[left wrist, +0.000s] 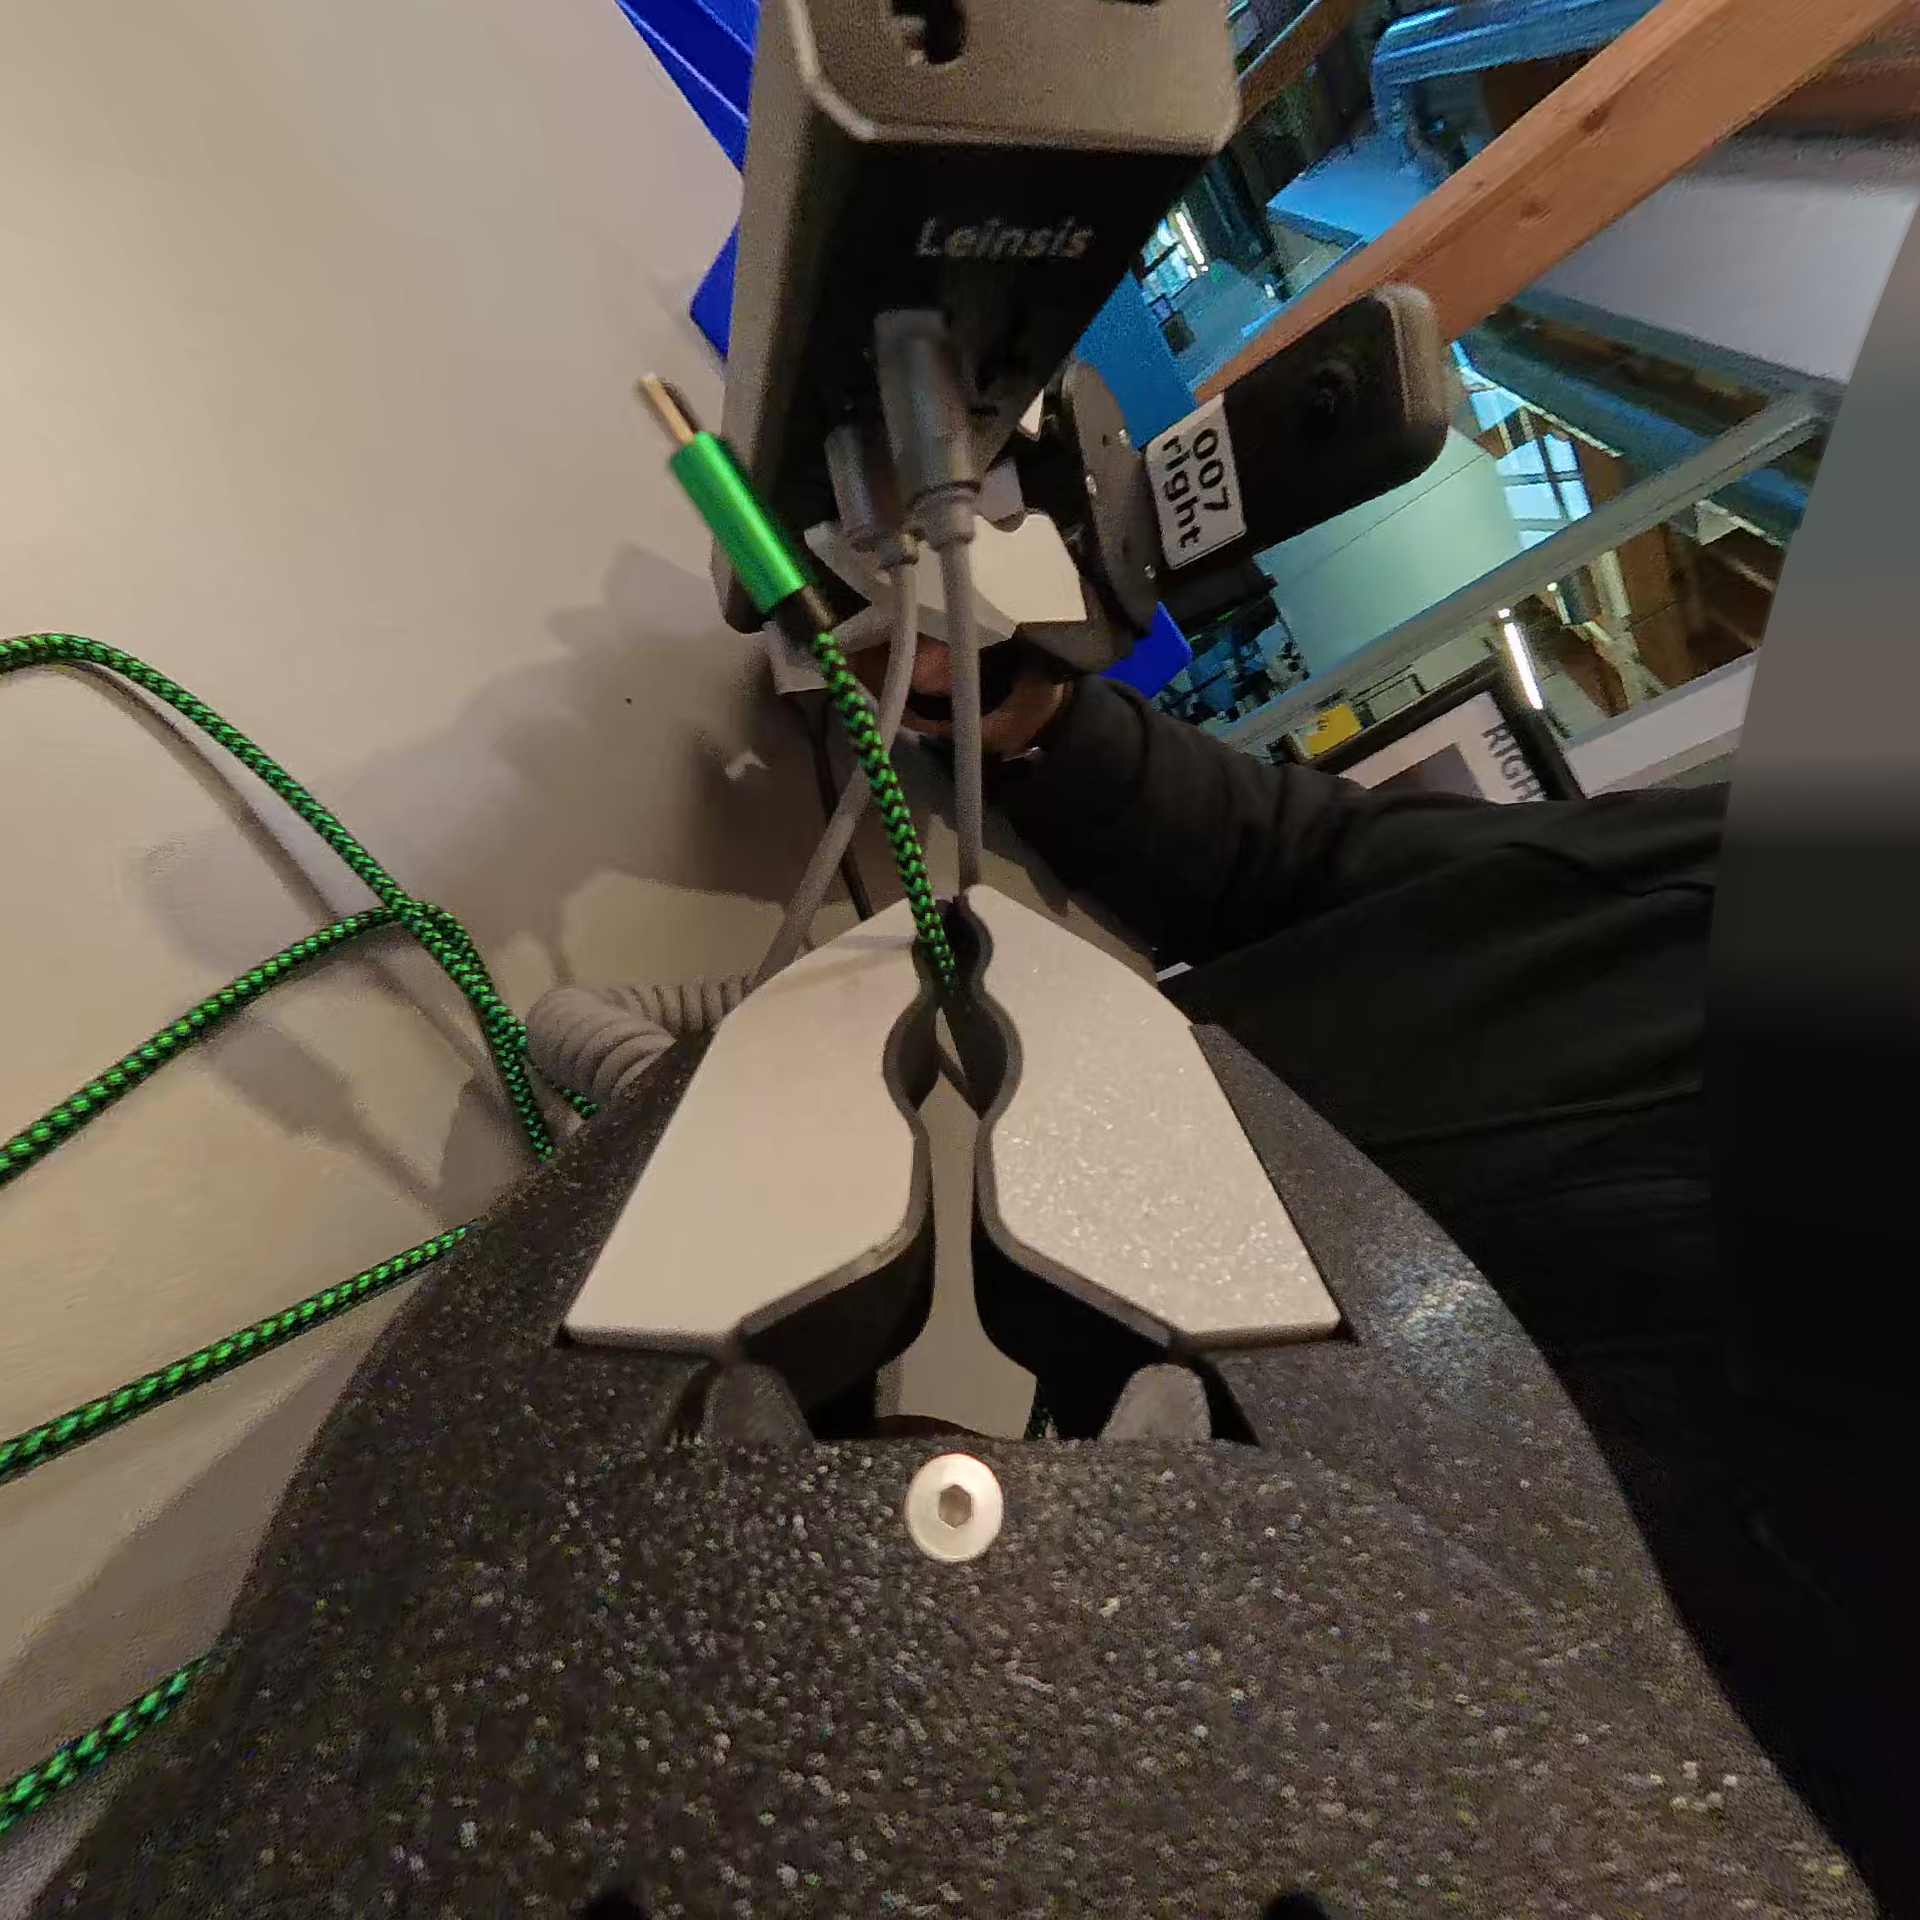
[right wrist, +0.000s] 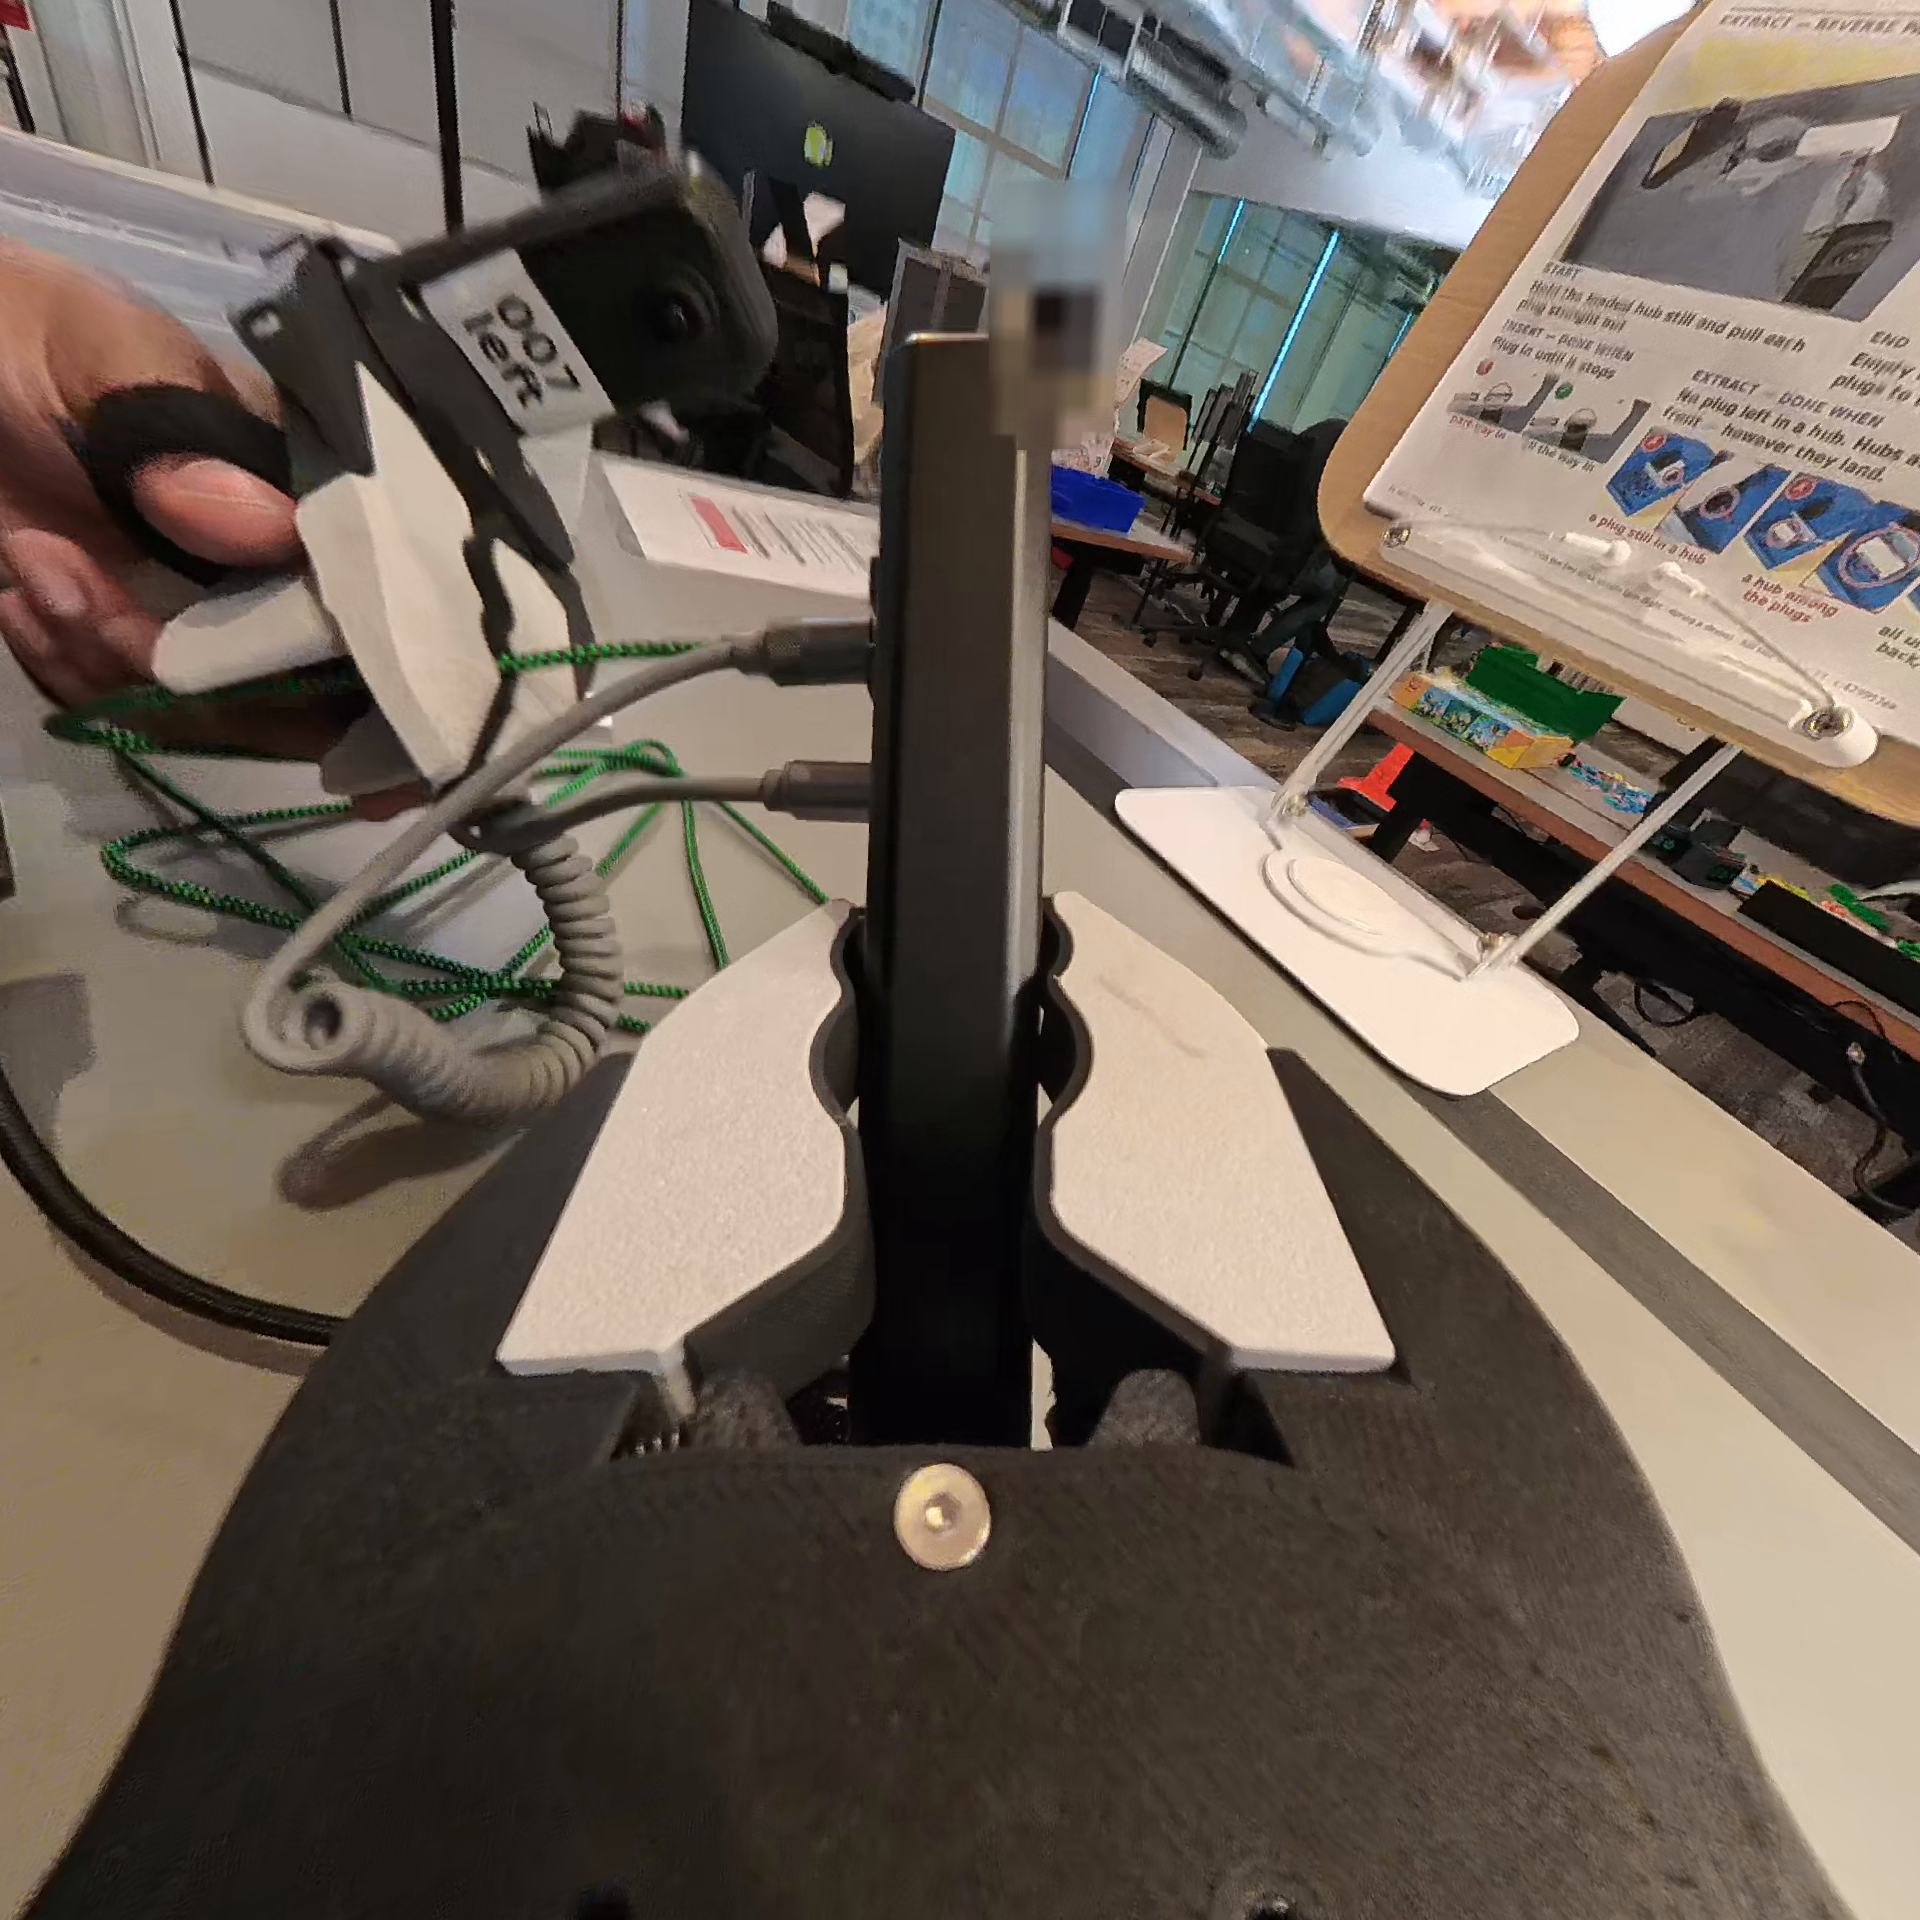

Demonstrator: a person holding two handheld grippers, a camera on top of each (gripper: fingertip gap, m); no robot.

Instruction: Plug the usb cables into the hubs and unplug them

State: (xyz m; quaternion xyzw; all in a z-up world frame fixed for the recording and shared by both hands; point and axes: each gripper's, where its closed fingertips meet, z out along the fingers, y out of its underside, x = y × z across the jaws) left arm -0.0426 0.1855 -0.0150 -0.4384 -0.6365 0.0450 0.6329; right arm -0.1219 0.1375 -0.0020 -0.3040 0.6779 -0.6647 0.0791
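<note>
Left gripper [left wrist: 951,971]: its jaws are being held pinched together on the green braided cable [left wrist: 883,800], a little behind the plug.
Green plug [left wrist: 732,514]: it is being held out ahead of the left jaws, free of any port, just beside the hub's lower end.
Right gripper [right wrist: 948,997]: its jaws are being kept clamped on the dark hub [right wrist: 951,727], which is standing upright between them.
Grey cables [right wrist: 665,686]: two plugs are being held in ports on the hub's side, to the left of the right jaws.
Coiled grey cable [right wrist: 468,1049]: it is lying on the surface [right wrist: 1195,831] left of the right jaws, over loops of green cable.
Document stand [right wrist: 1351,966]: it is resting on the surface to the right of the right jaws.
</note>
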